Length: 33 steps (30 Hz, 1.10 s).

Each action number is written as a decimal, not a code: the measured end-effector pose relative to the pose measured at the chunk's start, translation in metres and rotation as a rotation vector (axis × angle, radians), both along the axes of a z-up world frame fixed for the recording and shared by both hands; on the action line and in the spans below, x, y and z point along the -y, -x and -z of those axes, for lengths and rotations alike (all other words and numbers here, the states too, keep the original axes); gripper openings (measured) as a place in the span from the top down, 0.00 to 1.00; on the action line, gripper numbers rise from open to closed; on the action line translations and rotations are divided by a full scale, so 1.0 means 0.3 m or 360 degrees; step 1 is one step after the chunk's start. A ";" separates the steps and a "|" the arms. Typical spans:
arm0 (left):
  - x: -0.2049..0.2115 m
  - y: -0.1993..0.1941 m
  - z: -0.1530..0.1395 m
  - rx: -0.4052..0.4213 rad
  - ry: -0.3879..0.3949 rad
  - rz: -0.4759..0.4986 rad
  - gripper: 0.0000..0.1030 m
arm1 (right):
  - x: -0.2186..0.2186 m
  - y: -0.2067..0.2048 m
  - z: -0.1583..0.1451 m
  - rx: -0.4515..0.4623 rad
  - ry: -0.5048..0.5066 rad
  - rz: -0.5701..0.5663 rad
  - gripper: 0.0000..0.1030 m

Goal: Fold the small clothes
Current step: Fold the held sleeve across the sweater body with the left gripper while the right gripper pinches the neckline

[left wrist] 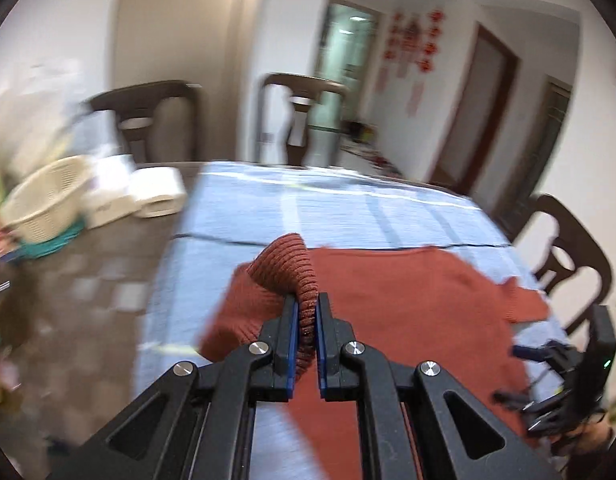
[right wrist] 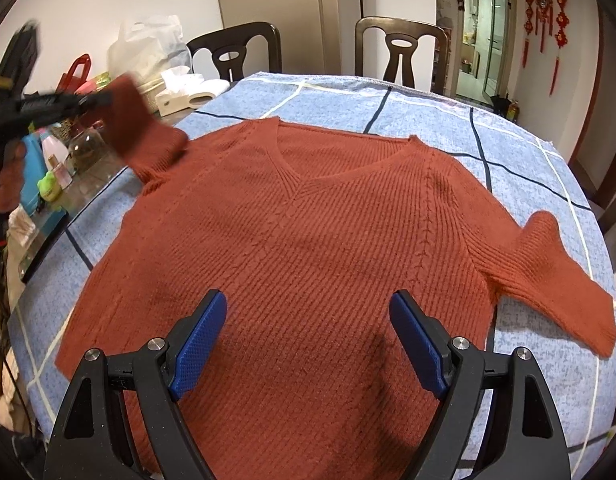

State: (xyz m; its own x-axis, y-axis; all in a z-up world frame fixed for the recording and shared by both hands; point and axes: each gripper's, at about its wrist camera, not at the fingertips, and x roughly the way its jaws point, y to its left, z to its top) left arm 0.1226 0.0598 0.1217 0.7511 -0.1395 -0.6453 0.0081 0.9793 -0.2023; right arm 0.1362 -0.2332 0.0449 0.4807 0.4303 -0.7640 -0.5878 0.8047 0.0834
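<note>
Sweater: a rust-red, V-neck, rib-knit garment is laid flat, front up, on a blue checked tablecloth covering the table. In the right wrist view the collar is directed toward 12 o'clock and the hem toward 6 o'clock. One sleeve is spread flat on the cloth at 3 o'clock. The other sleeve, at 10 o'clock, is raised off the cloth. Its ribbed cuff is pinched between the blue pads of the left gripper, whose jaws are pressed together on the knit. The right gripper is positioned above the lower body of the sweater, near the hem, with its jaws spread wide and nothing between them. Two dark wooden chairs are placed beyond the table at 12 o'clock.
</note>
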 end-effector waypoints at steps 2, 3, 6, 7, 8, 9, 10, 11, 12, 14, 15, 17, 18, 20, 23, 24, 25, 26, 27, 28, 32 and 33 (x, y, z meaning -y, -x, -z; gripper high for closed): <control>0.085 -0.070 0.017 -0.0039 0.0095 0.0124 0.91 | 0.010 -0.002 -0.002 -0.0007 -0.0006 0.0011 0.19; 0.124 -0.094 0.035 -0.0070 0.0152 0.0183 0.90 | 0.017 -0.005 -0.004 -0.0016 -0.0018 0.0021 0.19; 0.218 -0.165 0.099 -0.0172 0.0325 0.0371 0.88 | 0.039 -0.013 -0.011 -0.0045 -0.0067 0.0041 0.19; 0.240 -0.166 0.110 -0.0183 0.0350 0.0385 0.86 | 0.046 -0.016 -0.014 -0.0056 -0.0083 0.0049 0.19; 0.253 -0.164 0.114 -0.0180 0.0368 0.0392 0.84 | 0.051 -0.020 -0.017 -0.0065 -0.0097 0.0055 0.19; 0.266 -0.143 0.111 -0.0167 0.0392 0.0407 0.81 | 0.054 -0.021 -0.021 -0.0073 -0.0107 0.0056 0.19; 0.257 -0.138 0.108 -0.0155 0.0405 0.0408 0.75 | 0.055 -0.024 -0.026 -0.0082 -0.0121 0.0055 0.19; 0.241 -0.122 0.097 -0.0129 0.0403 0.0393 0.70 | 0.056 -0.027 -0.032 -0.0089 -0.0135 0.0052 0.19; 0.219 -0.113 0.086 -0.0106 0.0389 0.0376 0.69 | 0.055 -0.032 -0.040 -0.0099 -0.0160 0.0046 0.19; 0.180 -0.098 0.071 -0.0078 0.0320 0.0315 0.66 | 0.049 -0.044 -0.049 -0.0115 -0.0198 0.0042 0.19; 0.155 -0.092 0.073 -0.0074 0.0274 0.0275 0.65 | 0.039 -0.056 -0.052 -0.0130 -0.0221 0.0040 0.20; 0.109 -0.075 0.088 -0.0091 0.0184 0.0205 0.65 | 0.013 -0.084 -0.047 -0.0165 -0.0255 0.0028 0.27; 0.093 -0.075 0.103 -0.0109 0.0137 0.0171 0.65 | -0.010 -0.116 -0.036 -0.0201 -0.0271 0.0031 0.33; 0.061 -0.071 0.141 -0.0149 0.0068 0.0114 0.65 | -0.049 -0.171 -0.011 -0.0284 -0.0290 0.0042 0.50; 0.029 -0.073 0.203 -0.0219 0.0057 0.0074 0.65 | -0.112 -0.245 0.031 -0.0384 -0.0298 0.0050 0.58; 0.010 -0.069 0.213 -0.0234 0.0070 0.0067 0.65 | -0.141 -0.271 0.050 -0.0404 -0.0264 0.0057 0.58; 0.001 -0.068 0.223 -0.0243 0.0079 0.0062 0.65 | -0.162 -0.287 0.065 -0.0419 -0.0233 0.0057 0.58; -0.006 -0.066 0.230 -0.0247 0.0083 0.0059 0.65 | -0.183 -0.302 0.084 -0.0439 -0.0200 0.0057 0.58; -0.008 -0.065 0.239 -0.0250 0.0085 0.0062 0.65 | -0.201 -0.314 0.097 -0.0437 -0.0169 0.0070 0.63; -0.007 -0.064 0.244 -0.0253 0.0084 0.0069 0.65 | -0.205 -0.316 0.095 -0.0411 -0.0155 0.0082 0.74; 0.004 -0.069 0.263 -0.0266 0.0061 0.0099 0.65 | -0.206 -0.327 0.042 -0.0383 -0.0209 0.0066 0.93; 0.009 -0.070 0.267 -0.0267 0.0053 0.0107 0.65 | -0.205 -0.328 0.016 -0.0348 -0.0217 0.0060 0.93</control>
